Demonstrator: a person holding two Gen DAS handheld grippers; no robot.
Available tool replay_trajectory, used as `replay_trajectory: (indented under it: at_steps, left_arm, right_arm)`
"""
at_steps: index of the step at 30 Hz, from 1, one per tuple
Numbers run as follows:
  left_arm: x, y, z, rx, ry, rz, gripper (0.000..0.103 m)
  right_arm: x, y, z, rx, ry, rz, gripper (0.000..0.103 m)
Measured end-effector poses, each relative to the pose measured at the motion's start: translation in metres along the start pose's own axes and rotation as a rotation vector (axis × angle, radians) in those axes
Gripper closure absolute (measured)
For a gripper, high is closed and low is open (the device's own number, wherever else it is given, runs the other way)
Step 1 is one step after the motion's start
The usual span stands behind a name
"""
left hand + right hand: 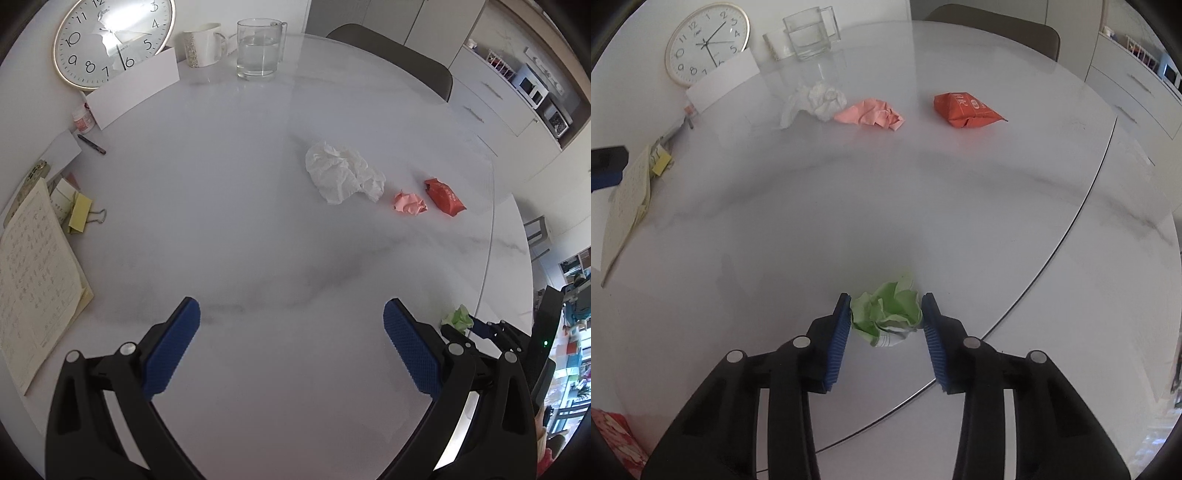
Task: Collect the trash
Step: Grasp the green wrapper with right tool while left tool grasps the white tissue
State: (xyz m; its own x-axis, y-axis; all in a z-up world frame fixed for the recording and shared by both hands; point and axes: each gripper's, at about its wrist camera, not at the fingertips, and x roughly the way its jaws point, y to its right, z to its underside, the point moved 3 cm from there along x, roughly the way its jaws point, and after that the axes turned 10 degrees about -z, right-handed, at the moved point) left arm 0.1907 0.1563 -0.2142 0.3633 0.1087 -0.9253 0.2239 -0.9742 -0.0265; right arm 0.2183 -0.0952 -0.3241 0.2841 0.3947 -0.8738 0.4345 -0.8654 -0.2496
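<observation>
A: Where do we stand on the trash?

B: We have the right gripper [884, 317] down on the white table [886, 206], its blue pads touching both sides of the green paper wad [886, 314], so we read it as clamped on that piece. The wad sits on the tabletop, near the table's edge; we judge it is not lifted yet.

A: And our left gripper [291, 339]?

B: Its jaws stand wide apart over bare table, holding nothing.

A: What is left?

B: Three pieces lie farther in, well apart from us: the crumpled white tissue [341, 171], the pink paper wad [410, 203] just beside it, and the red wrapper [443, 197]. We see no bin in either view, so nothing looks collected yet.
</observation>
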Motion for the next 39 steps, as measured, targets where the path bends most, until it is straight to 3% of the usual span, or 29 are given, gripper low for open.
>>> replay_trajectory:
  at_steps: [5,15,24,26,31,36,39]
  left_arm:
    - [0.013,0.012,-0.019,-0.012,-0.011,0.027,0.008]
    - [0.069,0.063,-0.088,-0.087,-0.036,0.026,0.008]
    - [0.121,0.094,-0.129,-0.106,-0.055,-0.043,0.01]
    - [0.131,0.1,-0.132,-0.091,-0.063,-0.061,0.016]
    - [0.146,0.105,-0.128,-0.034,-0.092,-0.11,0.052]
    - [0.143,0.106,-0.121,0.004,-0.071,-0.13,0.084]
    - [0.136,0.102,-0.12,0.019,-0.059,-0.127,0.088]
  right_arm:
    - [-0.008,0.001,-0.005,0.023,0.009,-0.018,0.066]
    - [-0.043,0.002,-0.028,0.049,0.109,-0.008,0.066]
    - [-0.046,0.014,-0.054,0.086,0.17,-0.027,0.064]
    - [-0.042,0.017,-0.058,0.091,0.174,-0.028,0.064]
    - [-0.036,0.018,-0.064,0.102,0.177,-0.038,0.064]
    - [-0.035,0.014,-0.067,0.101,0.178,-0.041,0.064]
    - [-0.041,0.01,-0.066,0.093,0.184,-0.039,0.064]
